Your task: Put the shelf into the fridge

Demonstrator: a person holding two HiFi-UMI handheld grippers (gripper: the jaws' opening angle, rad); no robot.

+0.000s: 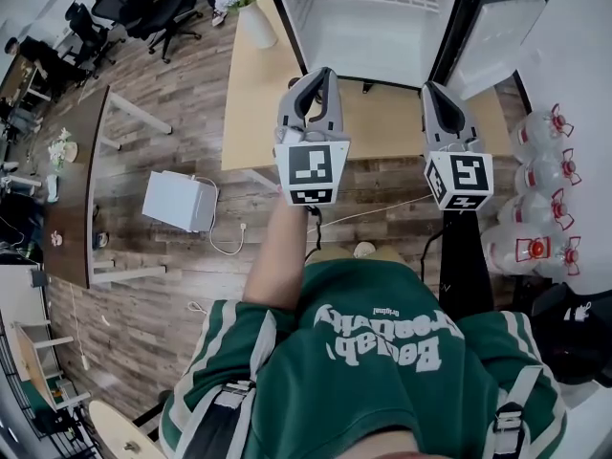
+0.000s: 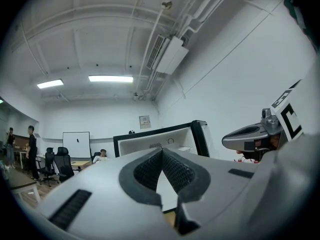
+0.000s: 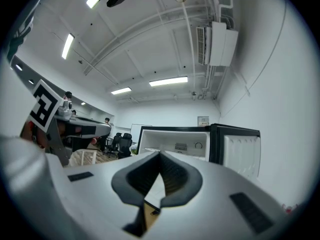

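On table point(image 1: 251, 103), fridge point(image 1: 368, 27) (open) beyond grippers point(image 1: 323, 76) point(image 1: 432, 90)

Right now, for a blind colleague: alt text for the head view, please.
Seen from above, a person in a green jersey points the shut left tongs and right tongs at an open mini fridge on a wooden table. A flower vase stands left of it; water jugs stand at far right.

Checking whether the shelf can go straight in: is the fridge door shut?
No, in the head view the fridge door stands swung open at the right, baring the white inside of the fridge.
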